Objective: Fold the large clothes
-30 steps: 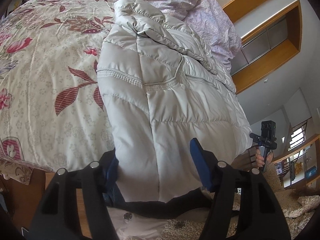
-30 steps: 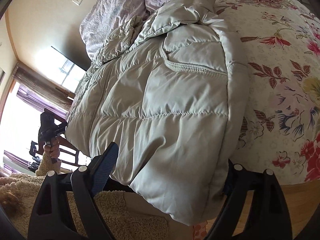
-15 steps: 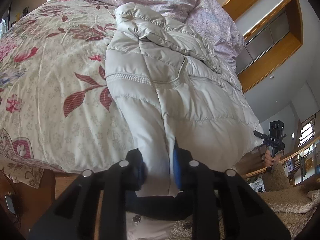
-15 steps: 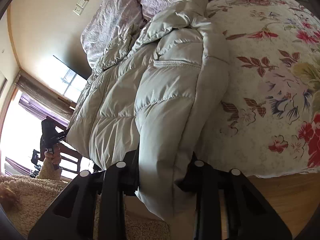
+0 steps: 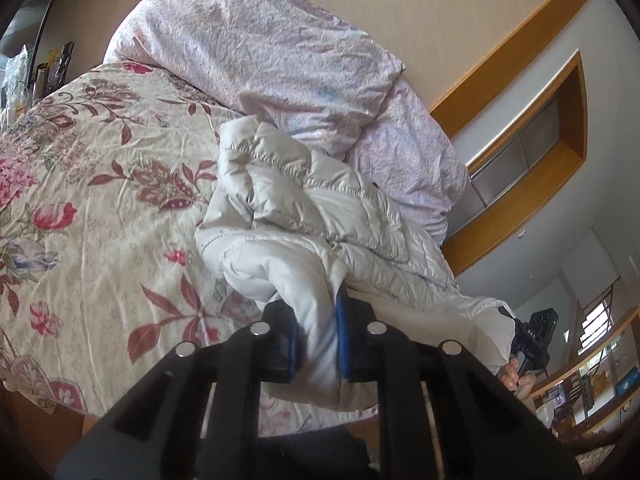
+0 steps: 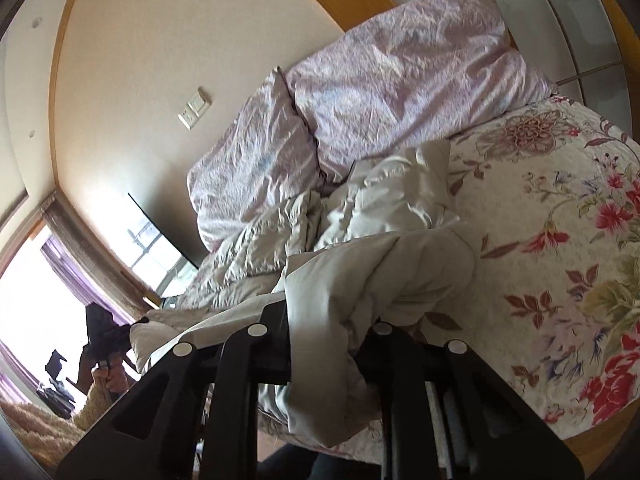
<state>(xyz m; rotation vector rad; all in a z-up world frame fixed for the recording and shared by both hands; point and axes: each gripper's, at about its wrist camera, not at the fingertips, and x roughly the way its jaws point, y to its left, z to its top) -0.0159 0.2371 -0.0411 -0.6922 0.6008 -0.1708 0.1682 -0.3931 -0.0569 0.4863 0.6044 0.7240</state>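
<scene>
Pale grey quilted fabric: a puffer jacket [image 5: 320,220] lies on the bed, bunched and partly lifted along its near hem, its collar end toward the pillows.
Jacket in the right wrist view: the same puffer jacket [image 6: 360,248] is crumpled in loose folds, one edge drawn up off the cover toward the camera.
Left gripper: the left gripper [image 5: 316,344] has its blue-padded fingers [image 5: 343,340] drawn close together, pinching a thick fold of the jacket hem between them.
Right gripper: the right gripper [image 6: 320,344] is clamped on another bunch of the hem; cloth spills over and below its black fingers [image 6: 276,332].
Grip spacing: the two held points are well apart along the hem, with slack fabric sagging between them.
Bedspread: a cream floral bedspread [image 5: 92,216] with red and pink blooms covers the mattress under the jacket.
Pillows: two lilac crinkled pillows [image 5: 264,48] lean at the head of the bed, the jacket's far end touching them.
Wall: a white wall socket [image 6: 195,107] sits above the pillows in the right wrist view.
Trim: orange wooden trim [image 5: 520,16] runs across the wall beyond the bed.
Window: a bright window [image 6: 36,300] at the left edge of the right wrist view is blown out.
</scene>
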